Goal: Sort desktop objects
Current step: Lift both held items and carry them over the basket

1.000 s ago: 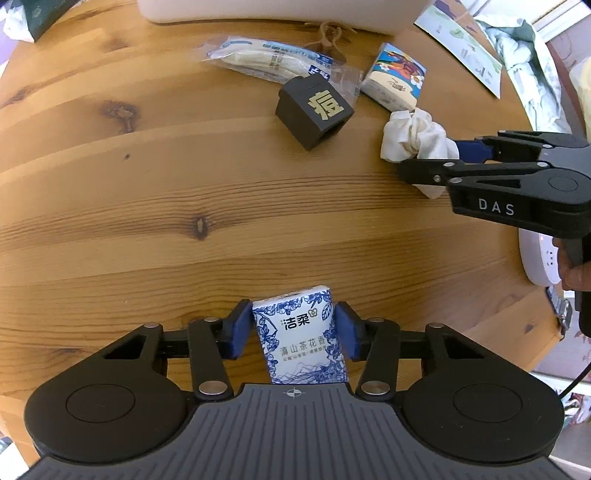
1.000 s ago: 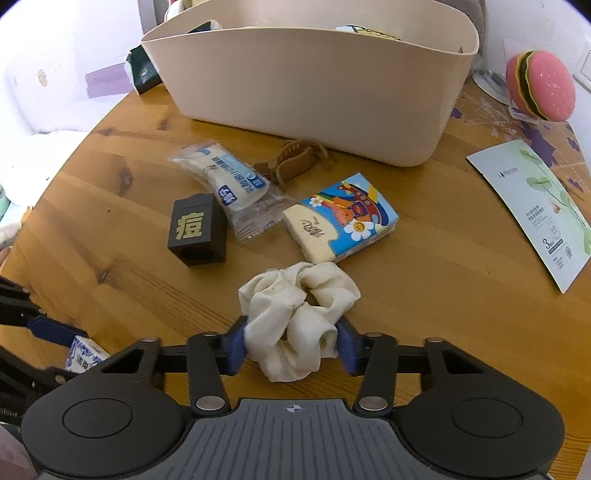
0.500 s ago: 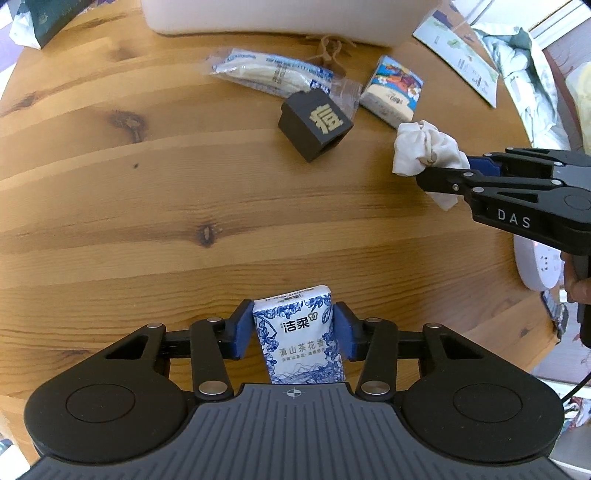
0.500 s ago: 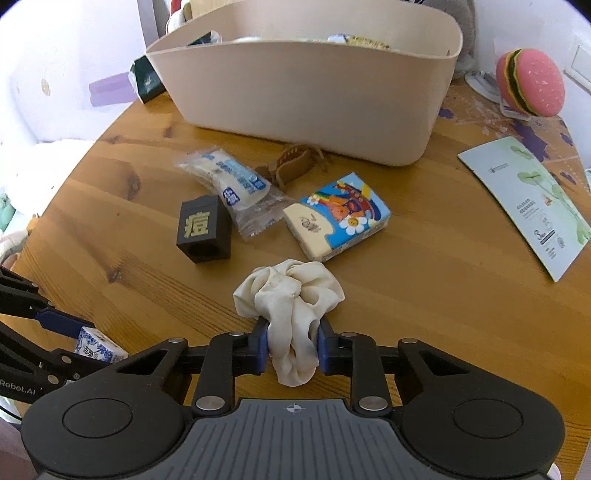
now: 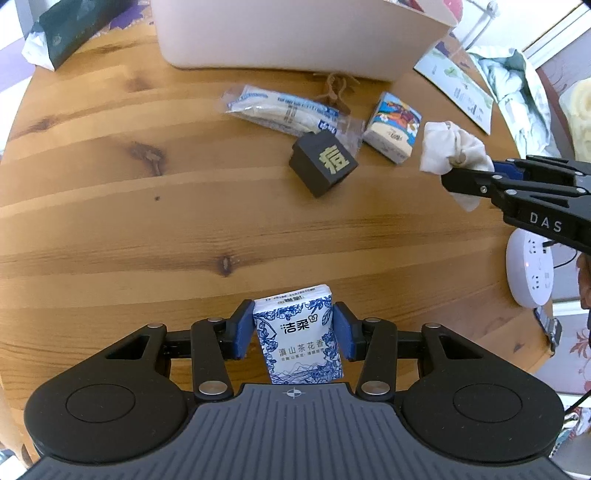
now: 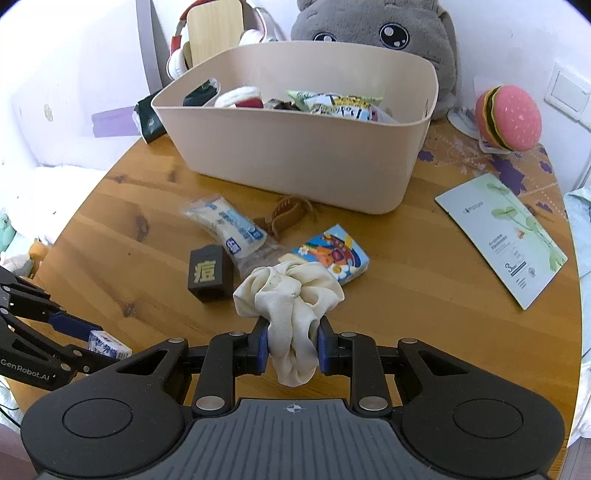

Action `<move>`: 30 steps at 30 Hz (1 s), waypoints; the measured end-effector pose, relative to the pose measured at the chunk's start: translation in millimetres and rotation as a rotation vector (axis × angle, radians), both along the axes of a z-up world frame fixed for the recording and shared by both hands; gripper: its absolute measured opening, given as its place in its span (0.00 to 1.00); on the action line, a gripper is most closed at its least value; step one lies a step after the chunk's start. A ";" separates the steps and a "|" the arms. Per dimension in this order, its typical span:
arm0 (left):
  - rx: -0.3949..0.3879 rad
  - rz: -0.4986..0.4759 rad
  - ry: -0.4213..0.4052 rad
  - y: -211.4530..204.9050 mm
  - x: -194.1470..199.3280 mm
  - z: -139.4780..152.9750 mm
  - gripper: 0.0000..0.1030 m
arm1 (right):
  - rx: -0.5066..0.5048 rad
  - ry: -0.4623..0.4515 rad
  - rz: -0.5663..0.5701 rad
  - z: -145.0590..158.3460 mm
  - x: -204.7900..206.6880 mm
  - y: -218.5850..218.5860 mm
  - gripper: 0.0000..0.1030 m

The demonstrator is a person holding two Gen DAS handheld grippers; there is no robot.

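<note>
The round wooden table carries a beige bin at its far side, already holding snack packets and other odds and ends, with a grey plush toy behind it and a pink burger-shaped toy off to its right. In front of the bin lie a brown claw hair clip, a clear wrapped packet with blue print, a black cube with a gold character and a colourful cartoon tissue pack, all close together between the grippers and the bin. A pale green leaflet lies well apart on the right, and a dark green pouch sits at the table's far left edge. The right gripper is closed down tight on a cream scrunchie, whose folds bulge above and droop below the blue pads; in the left wrist view the scrunchie appears clear of the table top, just beside the cartoon tissue pack. The left gripper is pressed in on both sides of a blue-and-white tissue pack, held upright at the near edge of the table, low and left of the right gripper. A white round power strip shows beyond the table's right edge.
</note>
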State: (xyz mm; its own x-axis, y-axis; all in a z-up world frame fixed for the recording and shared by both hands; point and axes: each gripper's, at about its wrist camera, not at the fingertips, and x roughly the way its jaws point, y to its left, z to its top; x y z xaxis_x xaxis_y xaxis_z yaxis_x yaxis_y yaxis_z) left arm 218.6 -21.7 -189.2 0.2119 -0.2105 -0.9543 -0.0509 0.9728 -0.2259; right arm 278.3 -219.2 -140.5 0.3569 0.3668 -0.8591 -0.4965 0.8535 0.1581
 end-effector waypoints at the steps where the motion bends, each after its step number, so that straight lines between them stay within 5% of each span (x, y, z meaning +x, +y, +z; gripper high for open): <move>1: -0.004 0.000 -0.004 -0.8 0.1 1.2 0.45 | 0.002 -0.001 0.000 1.1 -0.2 0.3 0.22; 30: -0.048 0.111 -0.236 50.0 26.9 91.4 0.45 | 0.027 -0.166 -0.029 66.3 -2.2 1.3 0.23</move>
State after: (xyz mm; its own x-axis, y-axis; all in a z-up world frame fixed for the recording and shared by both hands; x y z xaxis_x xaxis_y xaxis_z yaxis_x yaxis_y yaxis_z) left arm 245.6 28.3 -97.7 0.4518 -0.2174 -0.8653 -0.0975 0.9520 -0.2901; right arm 276.1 -217.9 -74.2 0.5042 0.3767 -0.7771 -0.4932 0.8643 0.0990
